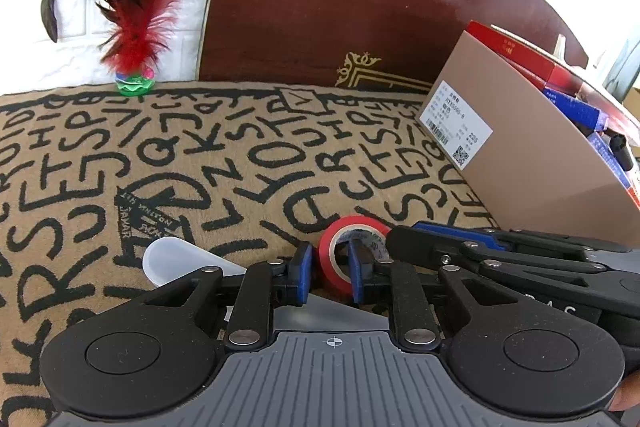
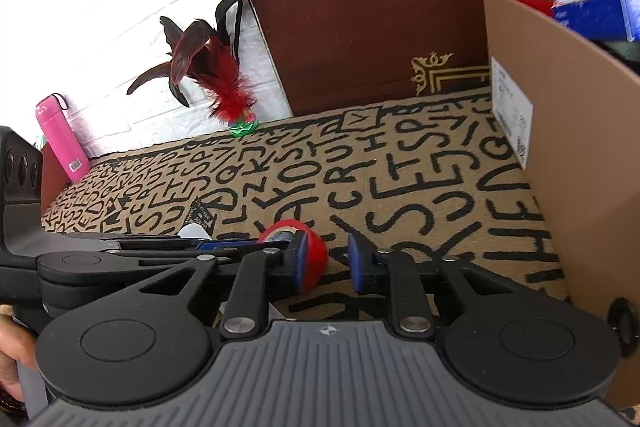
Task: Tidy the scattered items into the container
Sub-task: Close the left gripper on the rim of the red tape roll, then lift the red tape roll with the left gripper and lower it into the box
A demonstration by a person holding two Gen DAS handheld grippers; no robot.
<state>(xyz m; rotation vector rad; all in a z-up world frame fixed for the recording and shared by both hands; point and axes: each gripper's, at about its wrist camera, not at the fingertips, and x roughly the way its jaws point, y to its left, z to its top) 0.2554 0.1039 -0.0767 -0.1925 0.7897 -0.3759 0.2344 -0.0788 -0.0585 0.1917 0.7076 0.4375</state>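
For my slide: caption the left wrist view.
Left gripper fingers pinch a red tape roll on a letter-patterned rug beside a cardboard box.

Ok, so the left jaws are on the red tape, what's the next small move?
Probably lift the tape slightly with the left gripper: its jaws pinch the roll's wall, one inside the hole, one outside, and the box stands close on the right.

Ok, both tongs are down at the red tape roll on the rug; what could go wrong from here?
1. The left tongs pinch only one wall of the red tape roll, one pad inside its hole; it may swing or slip when lifted.
2. The right tongs sit beside the same roll with only rug between their pads; the two tools could bump and knock it loose.
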